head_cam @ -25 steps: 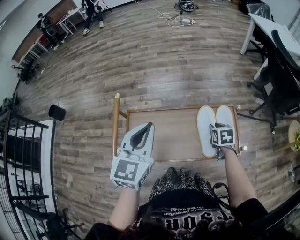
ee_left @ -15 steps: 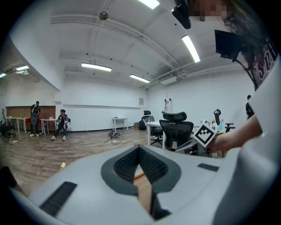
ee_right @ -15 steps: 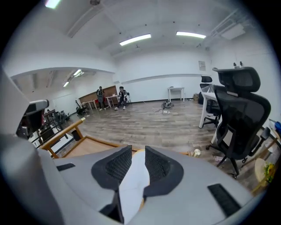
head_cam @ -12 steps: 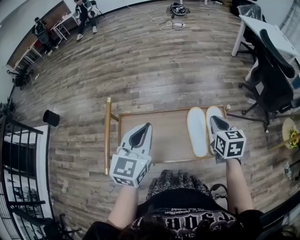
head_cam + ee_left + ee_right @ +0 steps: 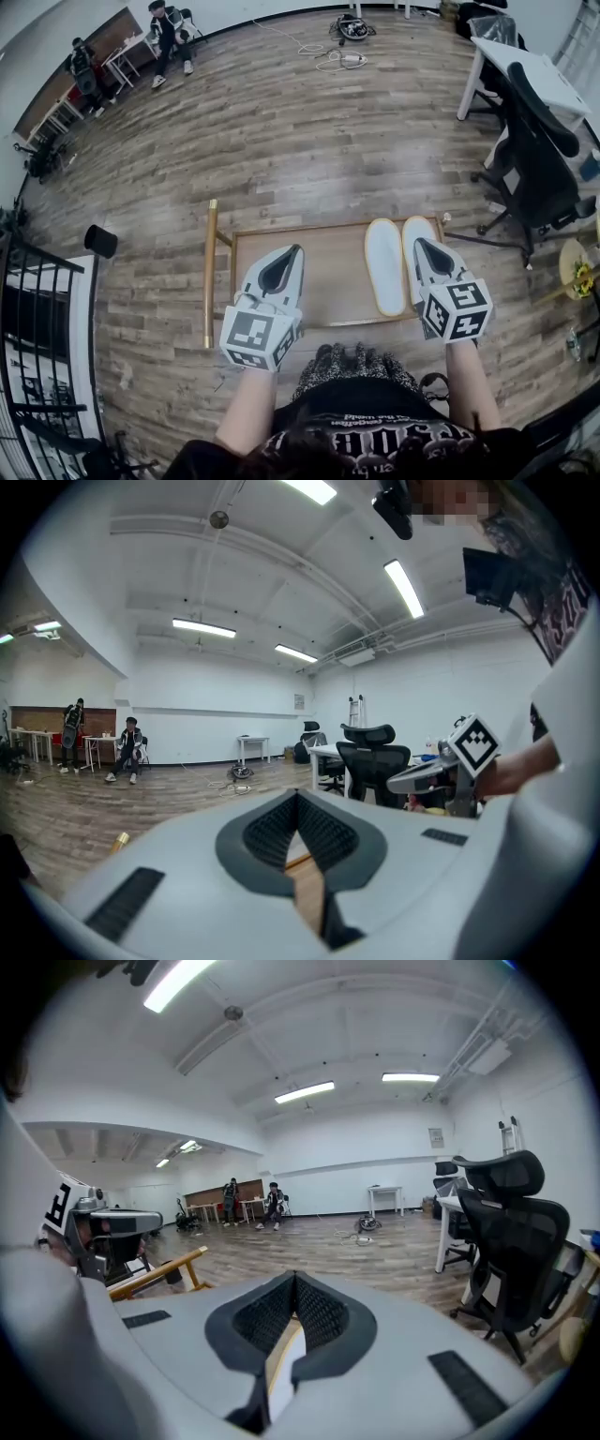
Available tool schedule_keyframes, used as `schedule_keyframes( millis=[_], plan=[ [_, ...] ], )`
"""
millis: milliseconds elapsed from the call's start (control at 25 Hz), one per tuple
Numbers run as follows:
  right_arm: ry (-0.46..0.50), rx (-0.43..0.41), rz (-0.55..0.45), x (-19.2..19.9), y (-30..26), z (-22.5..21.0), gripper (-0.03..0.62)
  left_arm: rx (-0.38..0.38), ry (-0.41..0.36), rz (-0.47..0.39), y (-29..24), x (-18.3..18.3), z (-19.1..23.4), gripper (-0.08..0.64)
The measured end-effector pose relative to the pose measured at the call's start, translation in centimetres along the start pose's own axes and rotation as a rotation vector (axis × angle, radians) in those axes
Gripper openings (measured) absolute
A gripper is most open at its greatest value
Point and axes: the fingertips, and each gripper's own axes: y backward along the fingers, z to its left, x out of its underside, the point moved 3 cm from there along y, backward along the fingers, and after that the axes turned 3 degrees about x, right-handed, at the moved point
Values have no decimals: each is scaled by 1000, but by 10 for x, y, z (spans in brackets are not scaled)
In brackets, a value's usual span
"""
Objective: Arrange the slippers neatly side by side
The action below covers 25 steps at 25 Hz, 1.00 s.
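Two white slippers lie side by side, toes away from me, on the right part of a low wooden table (image 5: 328,281). The left slipper (image 5: 385,267) shows in full; the right slipper (image 5: 413,230) is partly hidden under my right gripper (image 5: 418,242). That gripper hangs above the slipper's heel end with its jaws shut and nothing between them. A strip of white slipper (image 5: 286,1354) shows below the right gripper (image 5: 295,1279). My left gripper (image 5: 296,249) hovers over the table's left half, shut and empty, and the left gripper (image 5: 297,794) points across the room.
A wooden bar (image 5: 210,272) runs along the table's left side. A black office chair (image 5: 539,159) and a white desk (image 5: 520,70) stand at the right. A black bin (image 5: 100,241) and a railing (image 5: 37,328) are at the left. Cables (image 5: 342,47) lie far off.
My right gripper has drawn back from the slippers' heels toward me and risen, its jaws closing with nothing in them. The slippers stay side by side. The left gripper has barely moved.
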Motion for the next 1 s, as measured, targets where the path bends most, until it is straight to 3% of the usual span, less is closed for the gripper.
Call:
schedule_keyframes(
  millis=[120, 440, 1000],
  plan=[
    [35, -22, -25, -5, 7, 8, 5, 5, -5, 1, 0, -1, -5, -9],
    [98, 20, -109, -33, 17, 12, 5, -16, 0, -10, -2, -5, -5, -9],
    [119, 26, -124, -45, 18, 8, 4, -33, -12, -48, -5, -16, -3, -9]
  ],
)
